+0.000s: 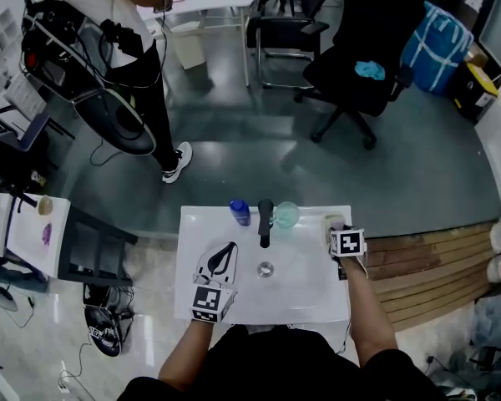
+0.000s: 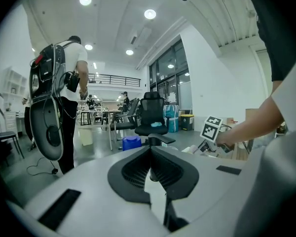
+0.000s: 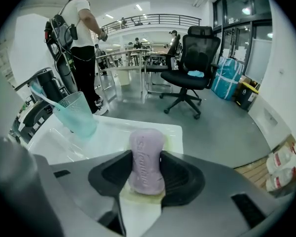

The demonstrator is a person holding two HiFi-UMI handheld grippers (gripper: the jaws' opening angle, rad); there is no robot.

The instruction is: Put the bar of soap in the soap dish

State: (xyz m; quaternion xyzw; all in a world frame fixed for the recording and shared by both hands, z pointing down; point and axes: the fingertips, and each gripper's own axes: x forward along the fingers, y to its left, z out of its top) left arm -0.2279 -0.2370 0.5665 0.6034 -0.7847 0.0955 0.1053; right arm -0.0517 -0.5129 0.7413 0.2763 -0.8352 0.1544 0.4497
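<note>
A purple bar of soap [image 3: 146,147] stands upright between the pads of my right gripper [image 3: 146,158], which is shut on it. Just beneath it lies the pale yellow soap dish [image 3: 170,143], on the white sink's far right corner; I cannot tell whether the soap touches the dish. In the head view the right gripper [image 1: 336,227] is over that dish [image 1: 331,220]. My left gripper [image 1: 222,256] hovers over the basin's left part, its jaw tips touching with nothing between them [image 2: 151,149].
The white sink [image 1: 202,226] has a black faucet [image 1: 265,220] at the back, a blue bottle [image 1: 240,211] to its left and a teal cup [image 1: 285,215] to its right. A person stands behind left; a black office chair [image 1: 359,65] stands behind.
</note>
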